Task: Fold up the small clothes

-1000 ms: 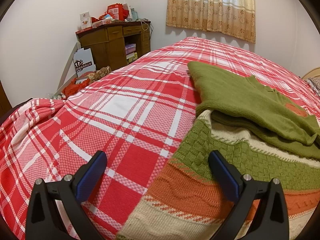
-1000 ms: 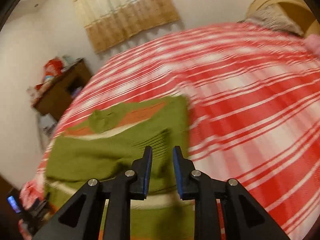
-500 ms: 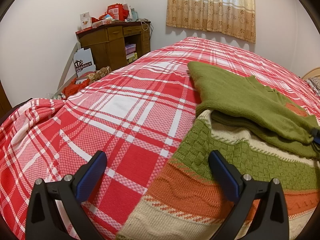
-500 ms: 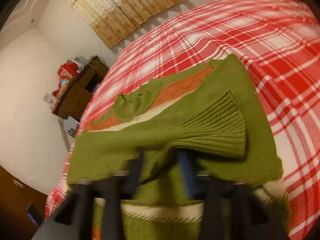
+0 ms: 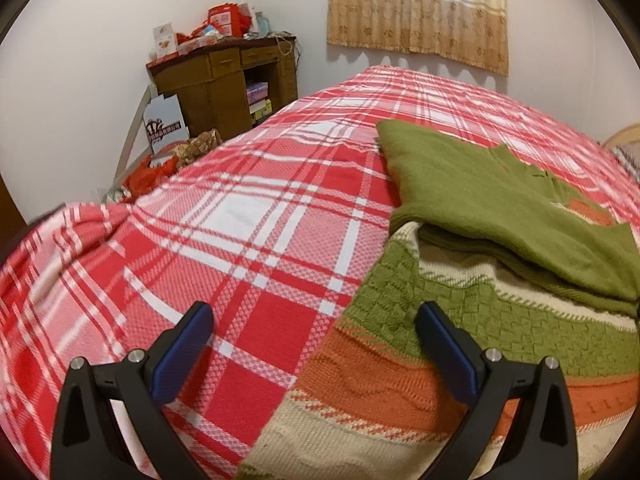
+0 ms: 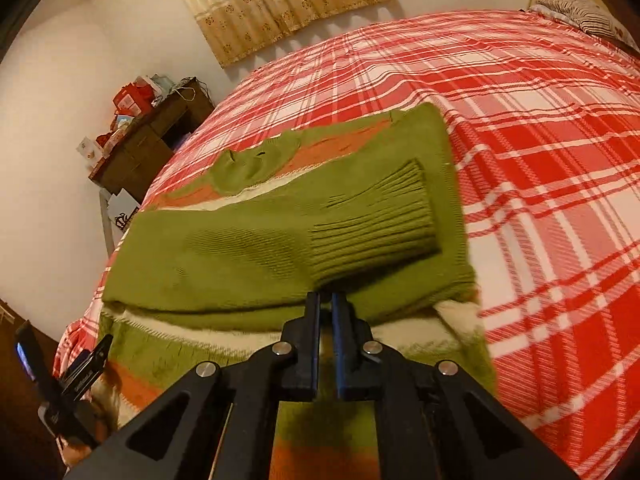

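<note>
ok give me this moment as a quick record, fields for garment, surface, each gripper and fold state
garment: striped knit sweater, green, orange and cream
surface: red plaid bedspread
sleeves: green sleeves folded across the body, ribbed cuff on top
left gripper: open, over the sweater's edge, holding nothing
right gripper: jaws almost shut at the folded sleeve's near edge; grip on fabric unclear
fold state: sleeves in, body not yet folded

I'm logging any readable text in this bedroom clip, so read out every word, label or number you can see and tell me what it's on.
No text here can be read.
White paper bag leaning by the brown wooden desk: a dark logo with a strip of characters, too small and blurred to read.
Red and white boxes on the desk: printing visible, illegible.
Green, orange and cream knitted sweater, red plaid bedspread: no lettering.
</note>
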Demonstrator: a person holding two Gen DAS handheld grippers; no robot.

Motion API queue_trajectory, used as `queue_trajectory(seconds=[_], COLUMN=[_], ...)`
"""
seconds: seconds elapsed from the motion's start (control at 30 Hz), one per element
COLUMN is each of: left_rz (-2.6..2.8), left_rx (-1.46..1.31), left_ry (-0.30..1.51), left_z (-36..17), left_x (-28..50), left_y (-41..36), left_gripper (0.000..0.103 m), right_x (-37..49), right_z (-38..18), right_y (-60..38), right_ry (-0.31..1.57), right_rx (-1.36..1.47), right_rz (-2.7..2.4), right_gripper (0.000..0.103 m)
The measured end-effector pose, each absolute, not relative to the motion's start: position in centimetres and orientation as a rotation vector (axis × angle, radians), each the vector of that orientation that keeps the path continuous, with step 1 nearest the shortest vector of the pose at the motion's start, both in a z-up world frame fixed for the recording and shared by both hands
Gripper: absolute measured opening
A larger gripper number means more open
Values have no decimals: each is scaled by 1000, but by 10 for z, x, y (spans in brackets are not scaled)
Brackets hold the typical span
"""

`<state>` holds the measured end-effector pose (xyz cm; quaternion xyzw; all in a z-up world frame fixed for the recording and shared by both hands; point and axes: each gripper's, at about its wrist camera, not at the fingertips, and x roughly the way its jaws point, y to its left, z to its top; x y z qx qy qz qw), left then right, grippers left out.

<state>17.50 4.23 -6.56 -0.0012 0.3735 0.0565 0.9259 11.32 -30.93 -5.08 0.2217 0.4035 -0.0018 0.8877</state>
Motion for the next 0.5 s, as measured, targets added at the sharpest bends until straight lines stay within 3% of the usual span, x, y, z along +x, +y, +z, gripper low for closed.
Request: queue_trajectory(seconds=[0.07,0.27,0.43,0.5], left_rz=[113,116,150,151], left_rx=[31,23,-12,-24], left_ry=[731,648,717,757], left_z=[-55,-24,-41,-52], left_x=[173,195,230,238], left_y=[39,27,22,22], left_gripper=[103,103,103,103], right_x=[108,104,151,164], right_z=[-43,-2,-11,-20], right_y=[-315,-332,-348,-346], right_ry=[871,722,784,815], right_rx=[465,358,363,327], right_rz=[3,-53,-62,-76], right_gripper=[6,9,35,39])
